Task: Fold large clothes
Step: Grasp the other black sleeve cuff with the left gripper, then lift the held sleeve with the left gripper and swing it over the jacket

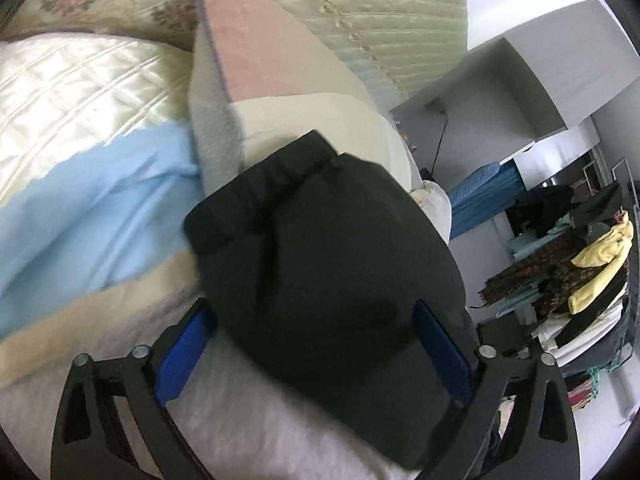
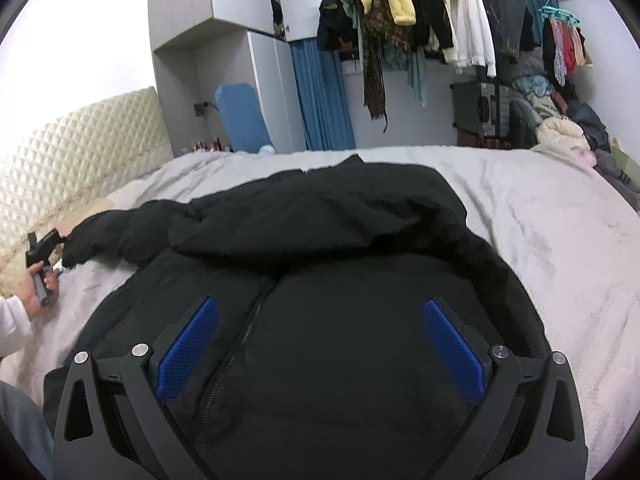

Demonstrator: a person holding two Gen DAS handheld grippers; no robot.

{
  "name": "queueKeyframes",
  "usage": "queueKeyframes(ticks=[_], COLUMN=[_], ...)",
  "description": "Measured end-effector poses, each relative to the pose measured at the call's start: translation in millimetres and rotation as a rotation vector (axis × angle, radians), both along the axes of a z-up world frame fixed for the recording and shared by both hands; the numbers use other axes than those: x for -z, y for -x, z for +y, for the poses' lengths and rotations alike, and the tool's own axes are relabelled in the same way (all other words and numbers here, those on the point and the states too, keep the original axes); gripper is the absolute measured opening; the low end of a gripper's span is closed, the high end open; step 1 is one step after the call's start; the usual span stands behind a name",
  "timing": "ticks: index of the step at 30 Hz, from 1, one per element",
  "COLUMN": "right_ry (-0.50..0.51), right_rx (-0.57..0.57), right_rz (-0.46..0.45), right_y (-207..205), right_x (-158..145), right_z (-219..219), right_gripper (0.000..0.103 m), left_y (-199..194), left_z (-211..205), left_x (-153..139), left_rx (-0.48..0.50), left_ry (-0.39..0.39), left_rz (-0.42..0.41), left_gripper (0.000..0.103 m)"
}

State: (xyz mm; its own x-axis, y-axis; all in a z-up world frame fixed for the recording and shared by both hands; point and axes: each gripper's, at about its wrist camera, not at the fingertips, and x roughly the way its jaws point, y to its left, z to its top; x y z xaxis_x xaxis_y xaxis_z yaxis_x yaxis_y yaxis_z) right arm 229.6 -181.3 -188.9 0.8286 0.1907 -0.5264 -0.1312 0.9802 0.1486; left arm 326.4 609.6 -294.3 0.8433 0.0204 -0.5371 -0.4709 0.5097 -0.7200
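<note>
The black jacket [image 2: 320, 272] lies spread on the bed [image 2: 540, 220], front up, ready for folding — the left gripper [image 1: 316, 320] straddles the sleeve end [image 1: 304, 216], jaws spread, unpinched; the right gripper [image 2: 320, 340] hovers spread over the zipper [image 2: 240, 332].

Left wrist view sat low and close over the bed [image 1: 280, 440], tilted downward, facing the pillows [image 1: 80, 92] and headboard [image 1: 380, 20]; horizon rolled, so the clothes rail [image 1: 592, 272] stood on edge at far right. A black jacket sleeve [image 1: 320, 248] filled its centre, very near.

Right wrist view looked down along the black jacket [image 2: 340, 280] across the bed toward the far wardrobe [image 2: 240, 60] and the rail of hanging clothes.

Shared: jacket, bed, headboard, rail, wardrobe. Right view caught the left hand-held gripper [image 2: 60, 240] at far left.
</note>
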Motion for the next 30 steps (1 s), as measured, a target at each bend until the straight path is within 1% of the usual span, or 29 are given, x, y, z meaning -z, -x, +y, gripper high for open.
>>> queueKeyframes(ticks=[3,4,5,6,7,8,9,11,12,13,14,15,16,18,20,23,25,26,30], right_ry=[-0.001,-0.003,-0.003,-0.003,-0.001,0.001,0.001,0.004,0.006,0.007,0.006,0.006,0.009,0.011,0.014,0.014,0.012,0.010,0.015], right_rx=[0.006,0.008,0.011,0.015,0.016,0.016,0.014,0.011,0.009,0.009,0.010,0.012,0.014,0.018,0.019,0.005,-0.005,-0.012,-0.031], right_rz=[0.016,0.019,0.023,0.025,0.026,0.029,0.032,0.042,0.043,0.045,0.044,0.040,0.037,0.031,0.029,0.033,0.045,0.046,0.036], right_y=[-4,-5,-7,-8,-8,-9,-9,-9,-9,-9,-8,-7,-7,-5,-4,-2,1,4,16], right_x=[4,5,6,7,8,9,9,10,10,10,9,8,9,7,5,2,3,2,-2], right_z=[0,0,-1,0,1,1,2,3,3,3,3,2,3,2,2,3,3,2,4], right_gripper=[0.103,0.103,0.103,0.103,0.103,0.103,0.103,0.103,0.103,0.103,0.103,0.103,0.103,0.103,0.103,0.103,0.103,0.103,0.103], left_y=[-19,-23,-28,-31,-31,-33,-34,-36,-36,-36,-35,-31,-27,-16,-6,7,16,23,34], left_z=[1,-1,1,0,-2,-4,-6,-8,-9,-11,-16,-19,-22,-27,-34,-46,-62,-71,-101], left_x=[-3,-3,2,3,2,-1,-4,-11,-17,-25,-38,-52,-63,-93,-119,-149,-172,-181,-214], left_rx=[0.011,0.002,-0.011,-0.026,-0.045,-0.059,-0.067,-0.073,-0.068,-0.063,-0.065,-0.071,-0.077,-0.096,-0.103,-0.091,-0.087,-0.087,-0.073], left_ry=[-0.020,-0.006,0.038,0.056,0.053,0.041,0.027,0.005,-0.010,-0.034,-0.085,-0.130,-0.159,-0.227,-0.278,-0.314,-0.367,-0.390,-0.445], left_rz=[0.009,0.021,0.024,0.028,0.032,0.027,0.029,0.045,0.052,0.058,0.068,0.064,0.053,0.039,0.035,0.032,0.021,0.006,-0.019], left_gripper=[0.096,0.094,0.089,0.086,0.079,0.068,0.064,0.042,0.037,0.026,0.017,0.013,0.009,0.007,0.006,0.004,0.004,0.004,0.004])
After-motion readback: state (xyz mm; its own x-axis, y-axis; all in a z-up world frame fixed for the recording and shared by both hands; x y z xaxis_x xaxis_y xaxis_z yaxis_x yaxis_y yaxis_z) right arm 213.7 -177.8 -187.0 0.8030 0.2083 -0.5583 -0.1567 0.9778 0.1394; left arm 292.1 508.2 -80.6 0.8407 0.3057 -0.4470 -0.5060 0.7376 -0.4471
